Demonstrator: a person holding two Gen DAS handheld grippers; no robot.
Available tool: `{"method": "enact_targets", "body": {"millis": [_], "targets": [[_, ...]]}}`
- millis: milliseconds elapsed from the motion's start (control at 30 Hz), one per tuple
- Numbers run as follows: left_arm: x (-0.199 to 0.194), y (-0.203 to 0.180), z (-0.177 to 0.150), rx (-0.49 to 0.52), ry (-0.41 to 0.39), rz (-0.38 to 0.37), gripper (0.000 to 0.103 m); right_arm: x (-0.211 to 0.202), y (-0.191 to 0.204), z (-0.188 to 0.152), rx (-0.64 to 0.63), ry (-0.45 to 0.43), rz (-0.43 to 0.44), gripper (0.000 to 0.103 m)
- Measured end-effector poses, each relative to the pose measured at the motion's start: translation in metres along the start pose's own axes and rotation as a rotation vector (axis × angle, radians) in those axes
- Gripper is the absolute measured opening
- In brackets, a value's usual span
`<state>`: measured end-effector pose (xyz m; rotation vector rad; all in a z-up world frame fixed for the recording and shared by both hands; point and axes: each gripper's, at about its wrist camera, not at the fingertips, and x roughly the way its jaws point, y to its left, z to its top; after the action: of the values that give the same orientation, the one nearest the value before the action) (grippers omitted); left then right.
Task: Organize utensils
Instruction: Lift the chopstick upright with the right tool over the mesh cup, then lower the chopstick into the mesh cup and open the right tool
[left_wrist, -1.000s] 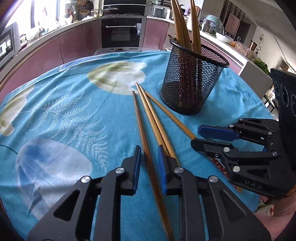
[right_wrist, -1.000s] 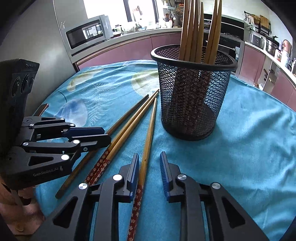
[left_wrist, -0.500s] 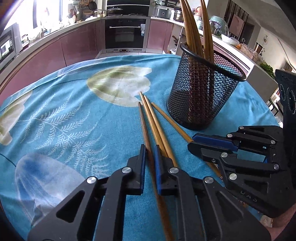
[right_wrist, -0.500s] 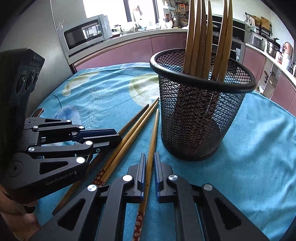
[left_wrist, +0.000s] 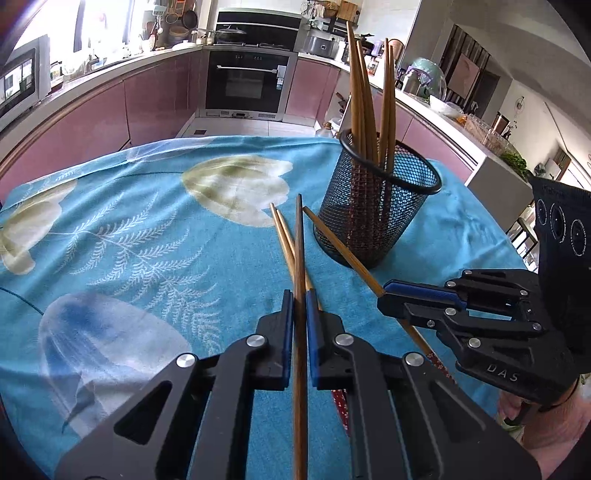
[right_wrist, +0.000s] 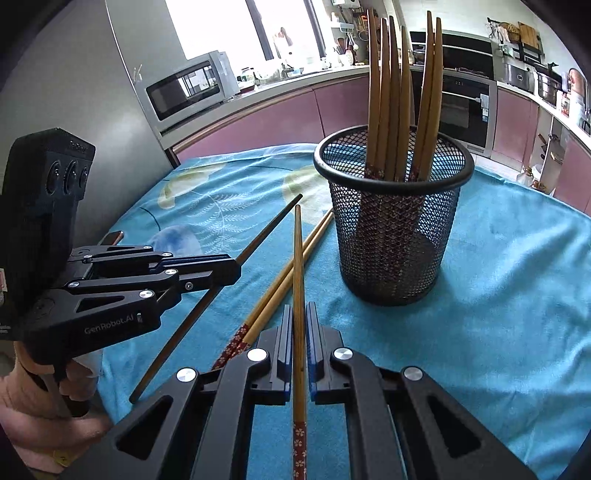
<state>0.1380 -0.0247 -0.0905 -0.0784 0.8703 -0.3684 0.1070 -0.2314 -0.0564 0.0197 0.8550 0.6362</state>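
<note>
Chopsticks: left tongs (left_wrist: 299, 306) clenched on dark wooden chopstick (left_wrist: 300, 236), right tongs (right_wrist: 299, 321) on light floral-ended chopstick (right_wrist: 297, 258); lift clear, tip upright, drop into black mesh cup (right_wrist: 393, 236) at 1 o'clock.

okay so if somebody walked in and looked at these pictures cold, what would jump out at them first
Most likely the two black tongs in the foreground, each shut on a single chopstick: the left tongs hold a dark chopstick, the right tongs a lighter chopstick. Just behind stands a black mesh holder bristling with upright chopsticks, on a bright blue floral tablecloth. Two more chopsticks lie loose on the cloth between the tongs.
</note>
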Motion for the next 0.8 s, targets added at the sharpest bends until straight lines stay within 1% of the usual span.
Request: {"method": "enact_targets", "body": {"millis": [100, 333, 500, 800], "targets": [[-0.014, -0.002, 0.002, -0.002, -0.024, -0.029, 0.008, -0.014, 0.001, -0.002, -0.002, -0.026, 0.024, 0.006], [-0.044, -0.010, 0.007, 0.002, -0.079, -0.094, 0.008, -0.038, -0.002, 0.000, 0.008, -0.083, 0.049, 0.006], [-0.063, -0.014, 0.013, 0.008, -0.117, -0.140, 0.007, -0.055, -0.005, 0.003, 0.011, -0.130, 0.052, 0.006], [-0.089, -0.020, 0.018, 0.012, -0.169, -0.186, 0.007, -0.077, -0.009, 0.007, 0.015, -0.198, 0.045, 0.006]]}}
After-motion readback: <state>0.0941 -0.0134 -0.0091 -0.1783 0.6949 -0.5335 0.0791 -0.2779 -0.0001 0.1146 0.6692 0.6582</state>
